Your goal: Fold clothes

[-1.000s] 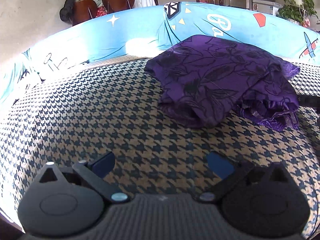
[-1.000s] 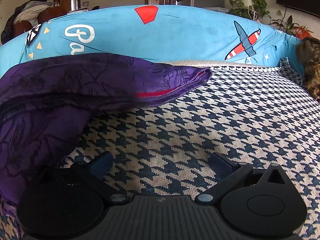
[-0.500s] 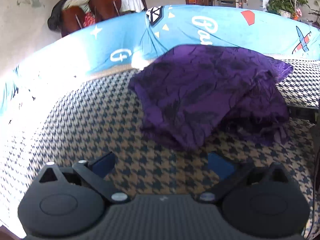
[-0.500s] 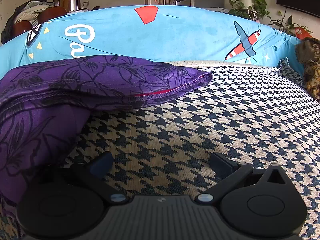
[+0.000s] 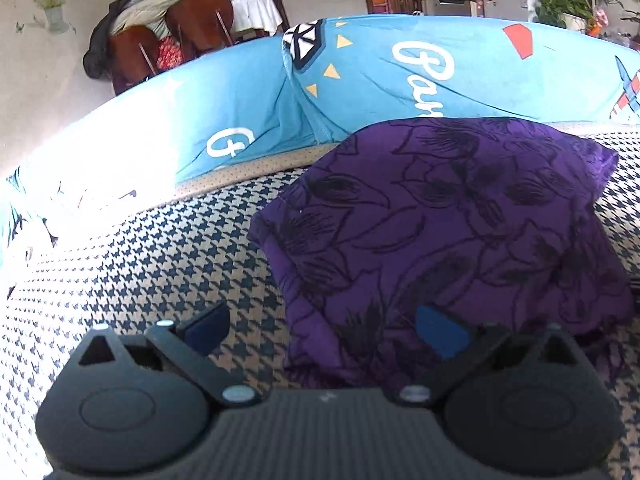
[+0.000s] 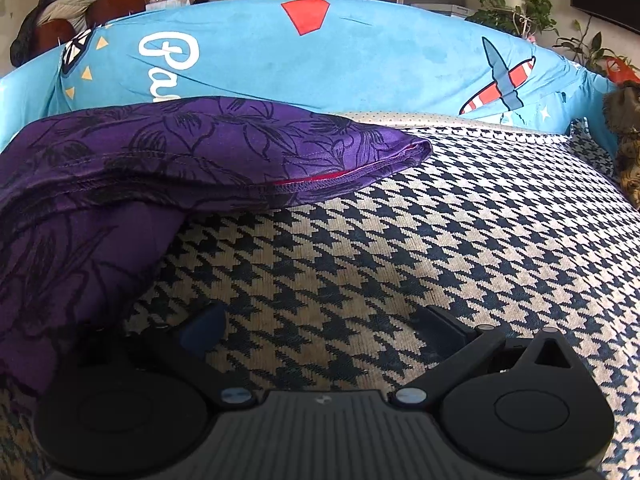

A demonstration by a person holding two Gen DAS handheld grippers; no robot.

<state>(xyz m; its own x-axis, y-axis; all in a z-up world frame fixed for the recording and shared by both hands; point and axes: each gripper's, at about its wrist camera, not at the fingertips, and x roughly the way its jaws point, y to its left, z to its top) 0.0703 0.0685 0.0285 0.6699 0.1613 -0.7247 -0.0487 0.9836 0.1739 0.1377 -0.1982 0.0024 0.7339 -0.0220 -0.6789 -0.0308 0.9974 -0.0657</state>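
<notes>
A purple garment (image 5: 452,216) with a black flower print lies folded in a thick bundle on the houndstooth sofa seat (image 5: 140,264). My left gripper (image 5: 324,330) is open just over the bundle's near left corner, its right finger above the cloth and its left finger above bare seat. In the right wrist view the same garment (image 6: 168,152) fills the left side, a red-lined hem showing at its edge. My right gripper (image 6: 320,328) stands open low over the seat (image 6: 460,240), with the cloth draped beside and over its left finger.
A blue sofa back (image 5: 360,76) with white lettering and plane prints curves behind the seat. Brown chairs with a jacket (image 5: 160,44) and potted plants (image 6: 512,4) stand beyond it. A furry brown thing (image 6: 628,140) sits at the right end of the sofa.
My left gripper has swung right and closer, so the garment's near corner now lies between its fingers. The right gripper has barely moved; both stay open.
</notes>
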